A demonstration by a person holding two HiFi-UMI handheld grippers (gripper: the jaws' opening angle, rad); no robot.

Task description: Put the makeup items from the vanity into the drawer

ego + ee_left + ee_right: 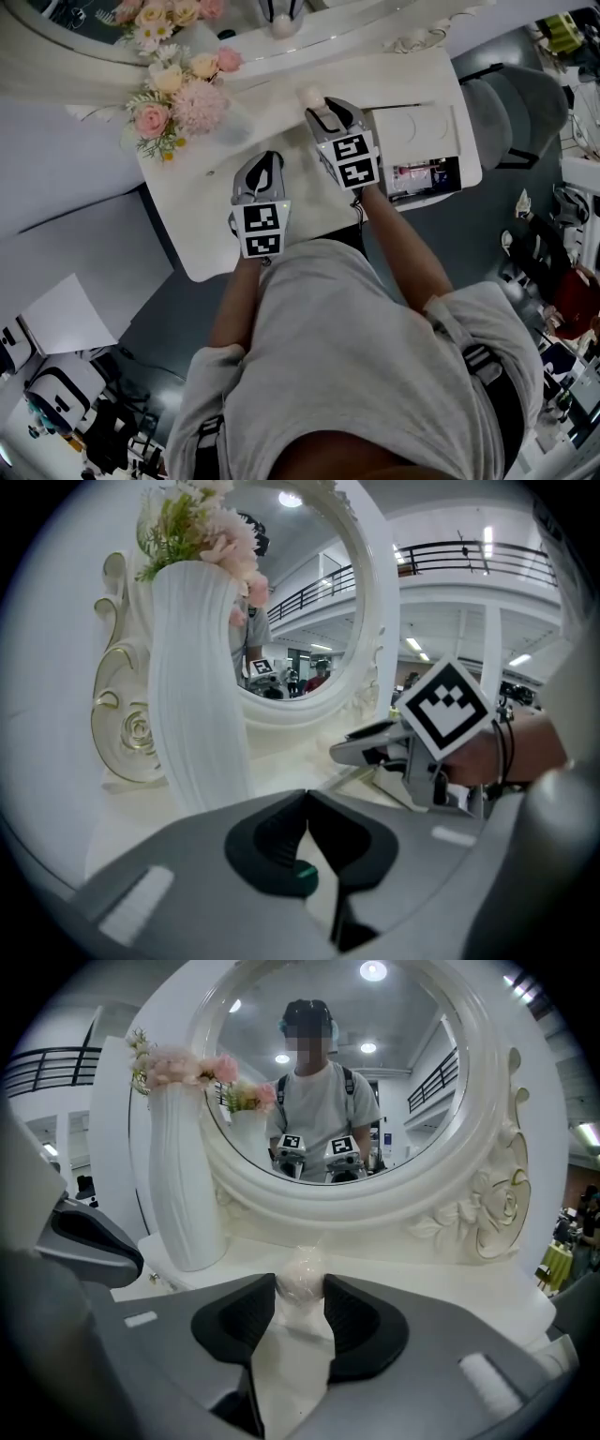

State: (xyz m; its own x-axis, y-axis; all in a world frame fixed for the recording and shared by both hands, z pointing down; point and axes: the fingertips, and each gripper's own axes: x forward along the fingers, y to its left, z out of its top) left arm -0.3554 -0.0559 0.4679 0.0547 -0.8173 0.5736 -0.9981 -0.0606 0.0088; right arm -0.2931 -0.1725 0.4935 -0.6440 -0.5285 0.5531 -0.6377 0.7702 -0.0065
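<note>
A pale, egg-shaped makeup sponge (300, 1277) in clear wrap stands on the white vanity top (281, 141) in front of the round mirror (328, 1082). My right gripper (300, 1288) has its pads against both sides of the sponge, which still rests on the top. In the head view the sponge (308, 97) sits at the tip of the right gripper (322, 110). My left gripper (265, 167) hovers over the vanity's near part, shut with nothing in it (306, 795). The drawer (424, 195) stands open at the right with a few items inside.
A tall white ribbed vase (197, 686) of pink flowers (178, 98) stands at the left of the vanity, close to the left gripper. A grey chair (516, 112) is to the right of the vanity. The mirror's raised frame (487, 1204) borders the back edge.
</note>
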